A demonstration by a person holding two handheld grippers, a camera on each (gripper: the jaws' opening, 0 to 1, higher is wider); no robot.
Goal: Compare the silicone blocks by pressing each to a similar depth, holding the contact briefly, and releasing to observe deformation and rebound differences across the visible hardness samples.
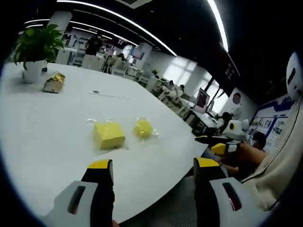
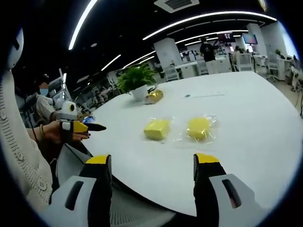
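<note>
2 yellow silicone samples lie on the round white table (image 1: 57,137) in the left gripper view: a square yellow silicone block (image 1: 109,135) in clear wrapping and, just beside it, a rounder yellow silicone block (image 1: 143,127), also wrapped. The left gripper (image 1: 154,172) hovers near the table edge, jaws spread wide and holding nothing, well short of both samples. The right gripper (image 1: 215,143) enters from the right, off the table. Farther back stand a potted green plant (image 1: 35,49) and a small gold foil packet (image 1: 54,82).

In the right gripper view, the right gripper (image 2: 154,165) is likewise wide and empty, near the table edge, with the square block (image 2: 156,128) and round block (image 2: 199,127) ahead. The left gripper (image 2: 78,126) shows at left.

Judging by this, 0 presses are under way; both samples look undeformed, so all pressing, holding and releasing appears left.
</note>
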